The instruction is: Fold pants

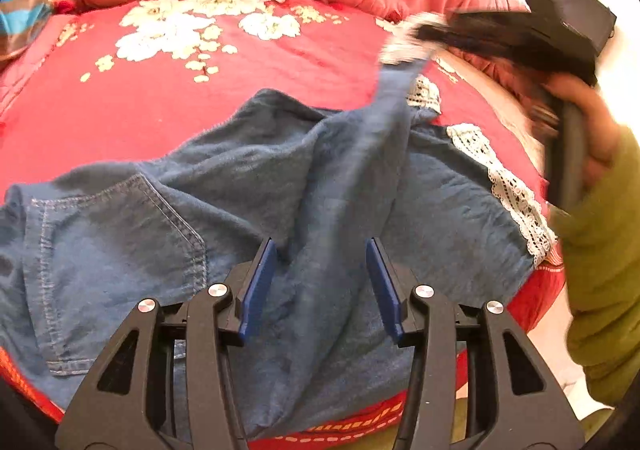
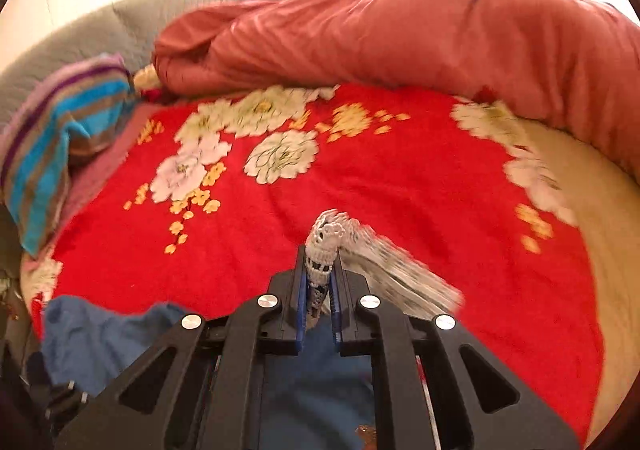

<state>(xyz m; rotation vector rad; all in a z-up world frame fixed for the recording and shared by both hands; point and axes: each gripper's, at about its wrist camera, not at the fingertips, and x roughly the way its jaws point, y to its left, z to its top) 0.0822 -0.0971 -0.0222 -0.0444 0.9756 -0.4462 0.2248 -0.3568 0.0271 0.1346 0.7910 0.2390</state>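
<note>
pants (image 1: 248,185) rumpled on red blanket (image 1: 280,57) | our right gripper (image 2: 319,270) pinches their lace hem (image 2: 326,238), lifted | our left gripper (image 1: 320,250) hovers spread directly above the denim, nearer

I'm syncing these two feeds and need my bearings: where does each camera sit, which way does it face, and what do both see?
Left wrist: sits on the open left gripper, looking across the pants on the red blanket; shows the right gripper and the person's hand.
Right wrist: sits on the right gripper, shut on the lace hem, facing the quilt.
Shared: pants, blanket, quilt, lace hem.
</note>
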